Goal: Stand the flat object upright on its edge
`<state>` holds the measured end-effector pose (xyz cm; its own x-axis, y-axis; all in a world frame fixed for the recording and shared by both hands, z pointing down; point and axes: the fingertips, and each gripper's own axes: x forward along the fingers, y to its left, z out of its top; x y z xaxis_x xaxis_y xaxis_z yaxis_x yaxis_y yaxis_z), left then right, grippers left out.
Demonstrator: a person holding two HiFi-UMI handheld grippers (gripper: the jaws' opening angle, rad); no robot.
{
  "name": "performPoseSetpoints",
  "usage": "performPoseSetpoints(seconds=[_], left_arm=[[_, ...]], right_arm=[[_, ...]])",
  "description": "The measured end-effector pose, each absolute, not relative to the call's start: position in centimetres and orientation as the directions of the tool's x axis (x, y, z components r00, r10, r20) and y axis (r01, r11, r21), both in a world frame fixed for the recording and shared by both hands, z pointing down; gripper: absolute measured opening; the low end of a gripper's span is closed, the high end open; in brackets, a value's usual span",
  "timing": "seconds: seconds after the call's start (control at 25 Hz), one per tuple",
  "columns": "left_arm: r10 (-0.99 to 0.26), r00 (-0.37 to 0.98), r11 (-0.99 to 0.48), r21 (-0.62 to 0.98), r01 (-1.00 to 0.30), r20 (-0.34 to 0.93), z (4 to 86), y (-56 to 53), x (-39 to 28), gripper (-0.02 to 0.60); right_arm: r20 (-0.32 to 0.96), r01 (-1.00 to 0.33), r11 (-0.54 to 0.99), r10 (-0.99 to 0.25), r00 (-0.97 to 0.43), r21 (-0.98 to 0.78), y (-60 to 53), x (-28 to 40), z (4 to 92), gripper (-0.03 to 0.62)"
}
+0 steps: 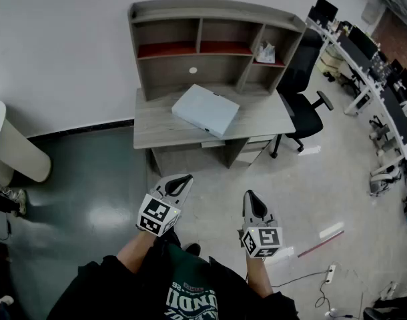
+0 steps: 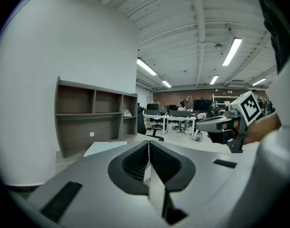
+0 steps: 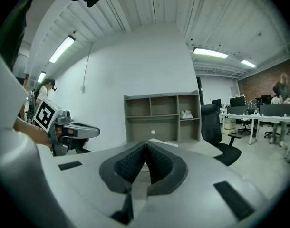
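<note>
Grey ribbed pads meet on the left gripper and the right gripper — jaws together, nothing between them, plain only in the gripper views. The head view alone shows the pale flat box whole, lying flat on the desk below the shelf unit — well apart from both.

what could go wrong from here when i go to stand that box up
1. The left gripper and right gripper are both shut and empty, short of the desk; reaching in like that would likely shove the box rather than grip it.
2. The box lies flat and askew, one corner near the desk's front edge, so a push could slide it off.
3. It is wide and thin; on edge it may topple.
</note>
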<state>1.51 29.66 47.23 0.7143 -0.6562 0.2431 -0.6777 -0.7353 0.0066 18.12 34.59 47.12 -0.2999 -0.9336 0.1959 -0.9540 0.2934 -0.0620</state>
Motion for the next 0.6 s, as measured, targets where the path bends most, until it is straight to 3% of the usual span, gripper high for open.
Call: performPoseSetpoints(seconds=[0.6], left_arm=[[-0.674,0.700,-0.716,0.022,-0.697,0.235,47.5,30.5,0.7,0.015]], right_arm=[[0.160,-0.942,0.327,-0.928,-0.335,-0.080,35.0,17.0,47.0,0.037]])
